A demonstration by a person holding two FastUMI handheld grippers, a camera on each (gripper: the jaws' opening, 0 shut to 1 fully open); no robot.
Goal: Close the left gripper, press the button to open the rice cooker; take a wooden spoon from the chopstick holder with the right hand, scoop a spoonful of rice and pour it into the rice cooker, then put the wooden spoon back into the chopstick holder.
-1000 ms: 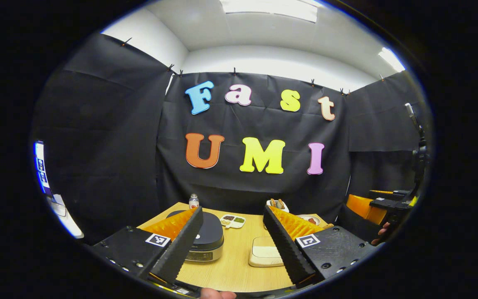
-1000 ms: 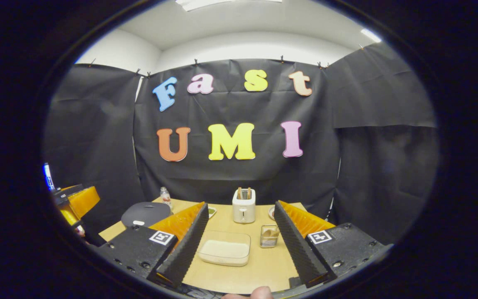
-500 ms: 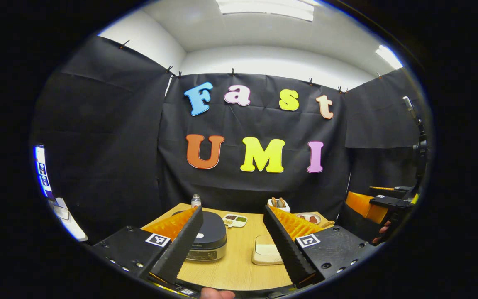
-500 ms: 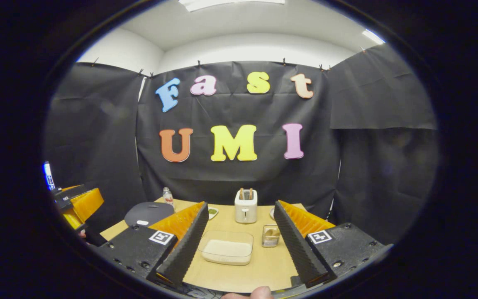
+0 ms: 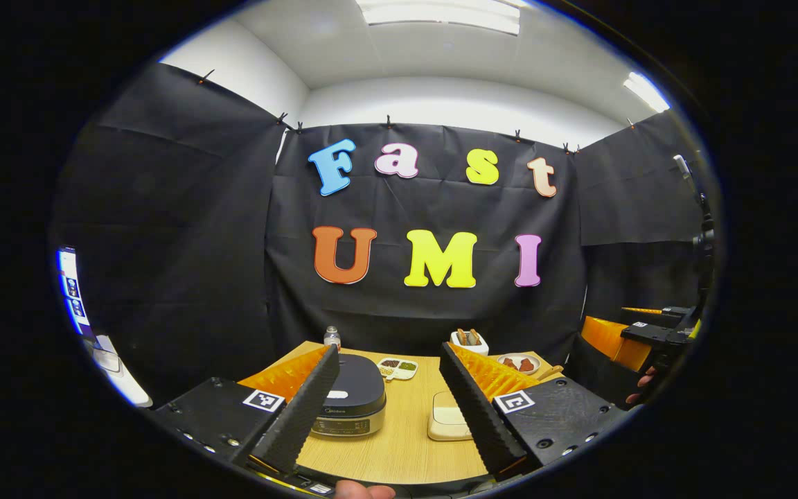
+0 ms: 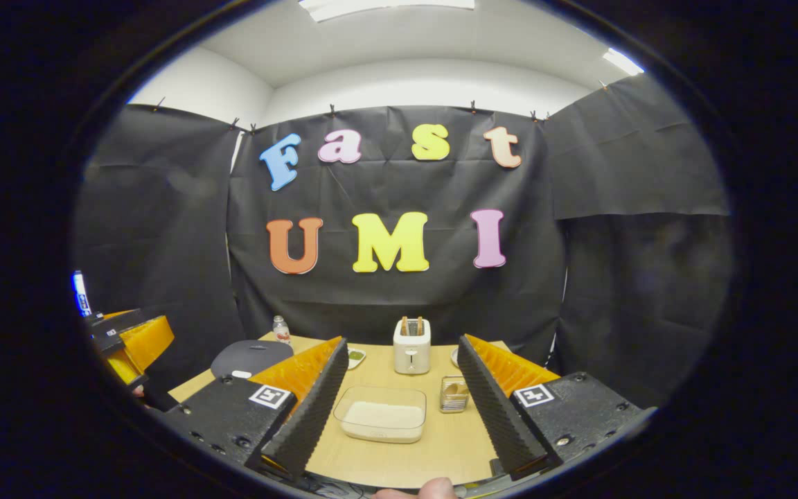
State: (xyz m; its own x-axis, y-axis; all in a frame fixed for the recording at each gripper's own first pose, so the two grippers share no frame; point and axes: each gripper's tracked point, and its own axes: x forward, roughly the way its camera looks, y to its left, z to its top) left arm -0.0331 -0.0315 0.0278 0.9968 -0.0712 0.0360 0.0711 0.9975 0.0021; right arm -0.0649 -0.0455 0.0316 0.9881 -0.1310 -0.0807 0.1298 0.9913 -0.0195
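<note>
stage: very start, none of the task steps done as far as I can judge
left gripper [image 5: 388, 405]: released, fingers spread wide, holding nothing, up in the air short of the table [image 5: 399, 454]; it has to clench before the button press, not yet done
right gripper [image 6: 399, 405]: released too, spread wide, empty, hovering at the near table edge
rice cooker [image 5: 352, 396]: dark, lid down, on the left part of the table, behind the left gripper's left finger in the left gripper view; button not pressed
cooker from right gripper view: dark lid [image 6: 250, 358] at far left, flat and closed
rice: in a clear shallow tray [image 6: 382, 421], mid table, right of the cooker, apart from it
chopstick holder [image 6: 452, 395]: small clear holder just right of the tray, wooden pieces standing in it; can't tell which one is the spoon, too small
spoon: judged to be in the holder, untouched
other stuff: toaster [image 6: 411, 346] behind the tray, small bottle [image 5: 332, 337] behind the cooker, divided snack dish [image 5: 397, 367]
left to do: clench left, press the button, take the spoon, scoop, pour, return the spoon
</note>
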